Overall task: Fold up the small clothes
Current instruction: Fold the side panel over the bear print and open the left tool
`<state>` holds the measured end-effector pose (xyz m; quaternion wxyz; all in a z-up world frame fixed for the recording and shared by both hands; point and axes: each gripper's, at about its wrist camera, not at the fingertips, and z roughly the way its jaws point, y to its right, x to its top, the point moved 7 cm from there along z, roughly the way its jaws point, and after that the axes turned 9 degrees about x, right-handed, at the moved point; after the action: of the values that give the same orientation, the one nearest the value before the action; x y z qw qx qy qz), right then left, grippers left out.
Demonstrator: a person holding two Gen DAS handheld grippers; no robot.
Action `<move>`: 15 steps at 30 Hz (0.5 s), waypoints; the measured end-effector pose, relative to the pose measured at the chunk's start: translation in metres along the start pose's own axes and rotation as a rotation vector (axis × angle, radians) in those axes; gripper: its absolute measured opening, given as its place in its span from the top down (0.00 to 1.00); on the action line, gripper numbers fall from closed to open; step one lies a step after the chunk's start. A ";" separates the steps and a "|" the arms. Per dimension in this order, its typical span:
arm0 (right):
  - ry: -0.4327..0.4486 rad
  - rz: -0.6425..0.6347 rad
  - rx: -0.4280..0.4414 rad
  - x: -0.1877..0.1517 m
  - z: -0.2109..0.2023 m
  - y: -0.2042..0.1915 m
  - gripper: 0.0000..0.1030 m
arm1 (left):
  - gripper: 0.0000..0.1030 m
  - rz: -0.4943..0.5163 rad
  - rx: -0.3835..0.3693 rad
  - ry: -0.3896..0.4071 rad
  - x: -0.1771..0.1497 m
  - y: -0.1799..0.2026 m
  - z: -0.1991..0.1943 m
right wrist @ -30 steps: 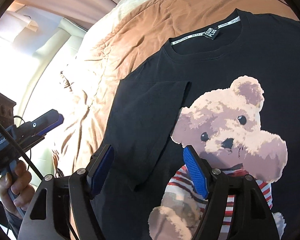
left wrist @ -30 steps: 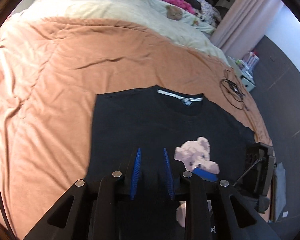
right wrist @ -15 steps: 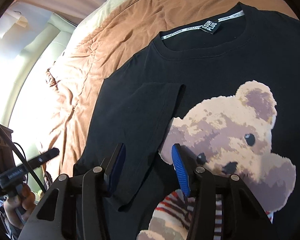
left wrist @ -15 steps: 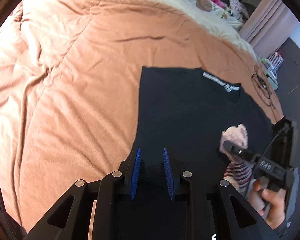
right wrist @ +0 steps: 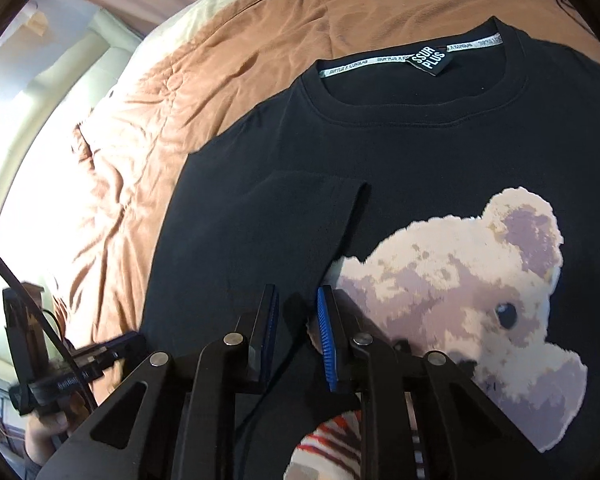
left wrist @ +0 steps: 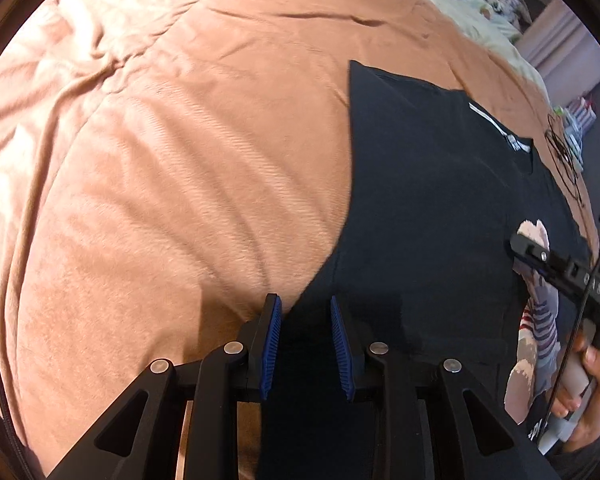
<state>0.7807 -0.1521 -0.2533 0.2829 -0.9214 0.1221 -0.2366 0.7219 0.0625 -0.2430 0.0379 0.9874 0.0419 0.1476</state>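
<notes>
A black T-shirt (right wrist: 420, 152) with a teddy-bear print is seen laid flat, print up, on an orange blanket (left wrist: 160, 160), one sleeve already folded inward. Its long axis runs from the collar at the far end toward the hem nearest the cameras. The left gripper (left wrist: 306, 344) is held narrowly open over the shirt's side edge, nothing pinched. The right gripper (right wrist: 298, 336), its jaws just closing, is gathered on the folded sleeve fabric. Soft, light cloth is best taken at edges.

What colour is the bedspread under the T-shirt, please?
Orange-brown bedspread, clearest in the left wrist view.
</notes>
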 end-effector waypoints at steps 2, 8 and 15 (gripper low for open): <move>0.003 -0.017 -0.024 -0.002 -0.007 -0.004 0.84 | 0.72 -0.015 0.010 0.002 -0.001 -0.004 -0.006; 0.036 -0.071 -0.033 -0.015 -0.046 -0.016 0.65 | 0.72 -0.008 0.018 0.063 -0.008 -0.001 -0.039; 0.079 -0.095 -0.051 -0.036 -0.106 -0.014 0.40 | 0.44 -0.027 -0.022 0.134 -0.018 0.028 -0.083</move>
<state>0.6973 -0.1772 -0.1813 0.2428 -0.9230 0.0954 -0.2829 0.6825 0.0378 -0.1663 0.0481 0.9742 0.0558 0.2135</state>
